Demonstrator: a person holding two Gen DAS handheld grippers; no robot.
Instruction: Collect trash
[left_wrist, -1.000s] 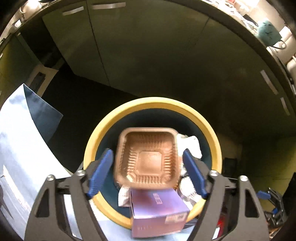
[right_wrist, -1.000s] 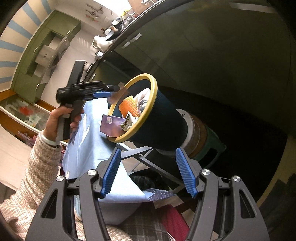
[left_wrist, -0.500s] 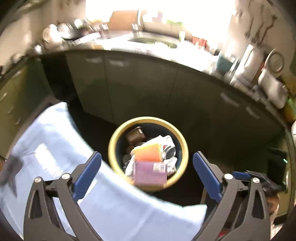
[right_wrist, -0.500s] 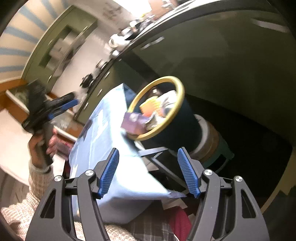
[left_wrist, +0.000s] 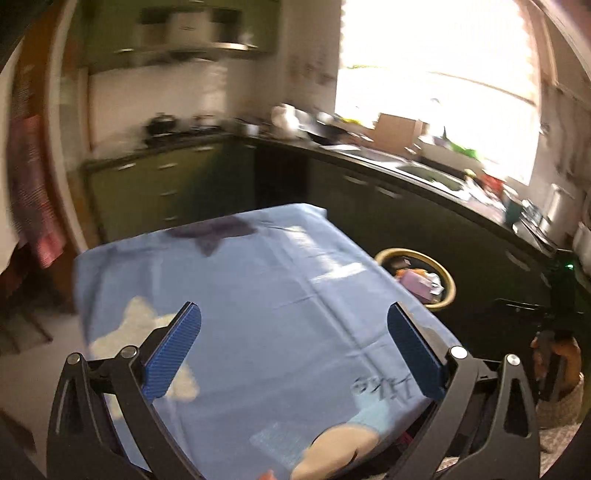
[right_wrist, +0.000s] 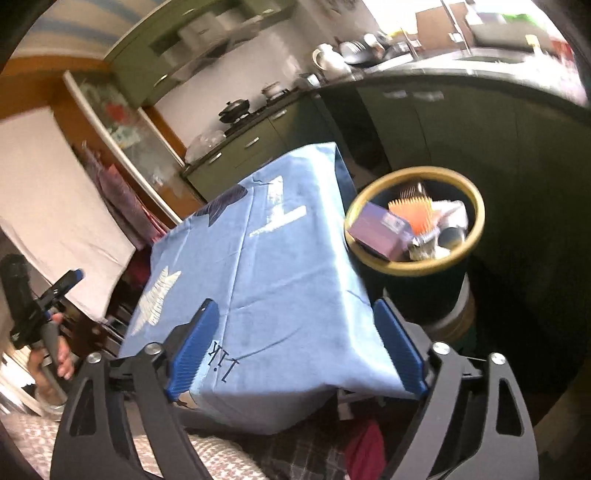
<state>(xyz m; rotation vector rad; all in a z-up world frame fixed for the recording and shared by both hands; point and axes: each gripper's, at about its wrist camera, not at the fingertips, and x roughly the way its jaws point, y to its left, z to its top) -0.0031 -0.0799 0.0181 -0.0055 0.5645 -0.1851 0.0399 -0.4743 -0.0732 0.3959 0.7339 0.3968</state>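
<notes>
A dark bin with a yellow rim (right_wrist: 476, 229) stands beside the right edge of the table and holds a purple box (right_wrist: 376, 230), an orange ridged tray (right_wrist: 413, 212) and crumpled wrappers. The bin also shows small in the left wrist view (left_wrist: 448, 280). My left gripper (left_wrist: 293, 350) is open and empty above the blue tablecloth (left_wrist: 258, 295). My right gripper (right_wrist: 295, 350) is open and empty above the near corner of the cloth (right_wrist: 280, 266). The left gripper also shows at the far left of the right wrist view (right_wrist: 59, 286).
Dark green kitchen cabinets (left_wrist: 177, 184) and a cluttered counter with a sink (left_wrist: 424, 170) run behind the table. A bright window (left_wrist: 436, 81) is at the back. Red cloth (left_wrist: 37, 206) hangs at the left. The bin rests on a round stool (right_wrist: 454, 317).
Both grippers have pulled back and up from the bin to over the table. The brown tray the left gripper held over the bin has been let go and lies inside.
</notes>
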